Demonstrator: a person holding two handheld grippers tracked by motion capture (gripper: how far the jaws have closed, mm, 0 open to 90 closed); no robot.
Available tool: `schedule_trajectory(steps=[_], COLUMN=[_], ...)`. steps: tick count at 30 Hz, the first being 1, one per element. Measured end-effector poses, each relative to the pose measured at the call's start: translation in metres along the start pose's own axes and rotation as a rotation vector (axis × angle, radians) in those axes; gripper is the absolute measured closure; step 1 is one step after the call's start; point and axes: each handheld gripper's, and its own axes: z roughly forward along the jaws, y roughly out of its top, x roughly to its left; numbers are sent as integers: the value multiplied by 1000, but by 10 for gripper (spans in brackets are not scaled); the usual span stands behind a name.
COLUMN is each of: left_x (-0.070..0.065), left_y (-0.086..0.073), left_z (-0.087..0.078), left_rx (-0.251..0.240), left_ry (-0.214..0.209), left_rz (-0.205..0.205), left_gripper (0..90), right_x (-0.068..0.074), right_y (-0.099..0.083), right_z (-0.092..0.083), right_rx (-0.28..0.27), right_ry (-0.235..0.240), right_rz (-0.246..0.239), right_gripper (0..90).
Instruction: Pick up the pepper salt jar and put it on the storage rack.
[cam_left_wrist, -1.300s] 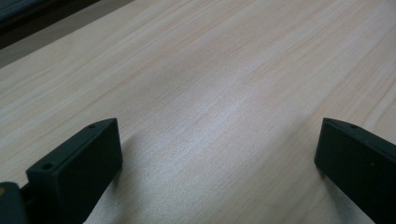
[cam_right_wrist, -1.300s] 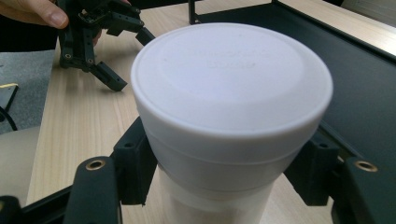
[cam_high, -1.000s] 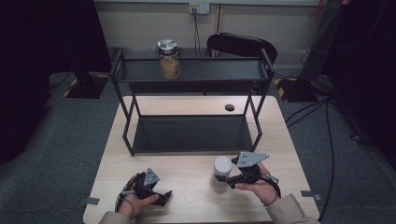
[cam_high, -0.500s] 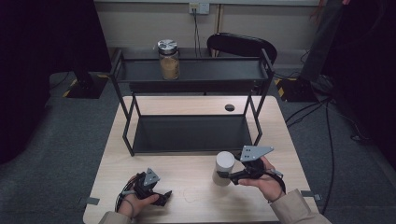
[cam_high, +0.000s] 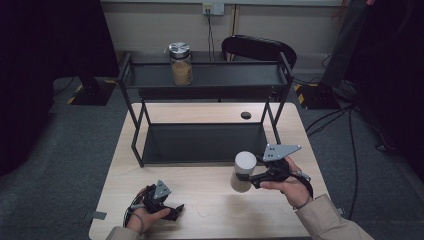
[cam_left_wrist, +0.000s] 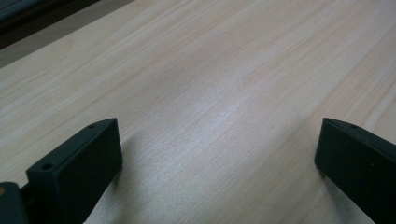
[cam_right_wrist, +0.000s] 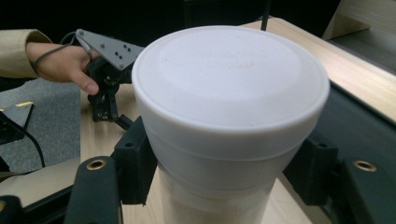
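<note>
- White lidded jar (cam_high: 243, 171) is pinched below its lid by the right gripper (cam_high: 256, 176), seemingly lifted near the shelf rack (cam_high: 202, 75).
- Left gripper (cam_high: 172, 212) is rested on the surface (cam_high: 200, 192), jaws spread, empty.

One pale wooden table (cam_high: 210, 112) carries one black two-tier metal shelf rack (cam_high: 202, 82). Two containers are present: one clear glass jar with a silver lid (cam_high: 180, 64) and one white-lidded cylindrical plastic container (cam_high: 243, 171). Two black handheld grippers are counted, the left gripper (cam_high: 170, 212) and the right gripper (cam_high: 256, 178). One dark chair (cam_high: 257, 47) stands behind.
</note>
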Motion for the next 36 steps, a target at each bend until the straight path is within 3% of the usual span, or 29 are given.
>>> schedule_trajectory(steps=[8, 10, 13, 16, 18, 21, 36], left_x=[0, 0, 0, 0, 0, 0, 0], left_y=[0, 0, 0, 0, 0, 0, 0], left_z=[0, 0, 0, 0, 0, 0, 0], left_rx=[0, 0, 0, 0, 0, 1, -1], left_ry=[0, 0, 0, 0, 0, 0, 0], left_rz=[0, 0, 0, 0, 0, 0, 0], left_gripper=[0, 0, 0, 0, 0, 0, 0], right_x=[-5, -4, -4, -4, -7, -10, -18], right_y=[21, 29, 42, 55, 62, 72, 111], right_z=[-10, -13, -15, -18, -19, -21, -29], right_rx=[-24, -16, -15, -5, -21, -34, -53], right_ry=[-11, -8, -11, 0, -11, -26, -70], right_rz=[4, 33, 36, 90, 31, -14, 11], right_gripper=[354, 355, 355, 355, 355, 355, 355])
